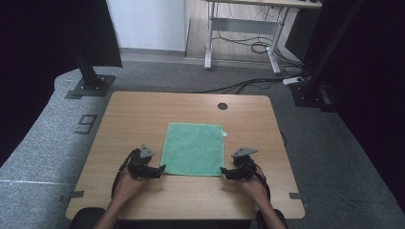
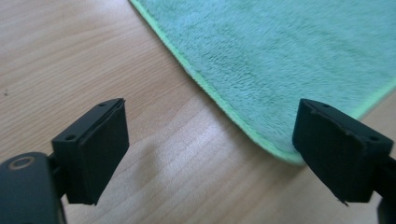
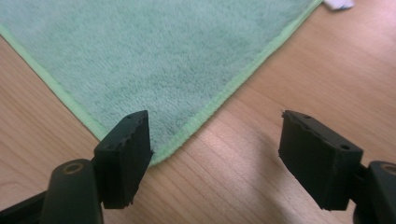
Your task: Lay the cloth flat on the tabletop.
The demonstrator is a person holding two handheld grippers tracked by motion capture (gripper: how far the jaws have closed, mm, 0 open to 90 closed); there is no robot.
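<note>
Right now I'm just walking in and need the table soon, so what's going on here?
A person holds a two-jaw gripper in each hand at the near edge of a green cloth lying flat on the wooden table. The left gripper is at the cloth's near left corner, the right gripper at its near right corner. Both sets of jaws stand open; neither grips the cloth.

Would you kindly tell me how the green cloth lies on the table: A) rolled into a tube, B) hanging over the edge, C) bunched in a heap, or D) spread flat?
D: the green cloth lies flat as a square on the table, all four edges straight.
</note>
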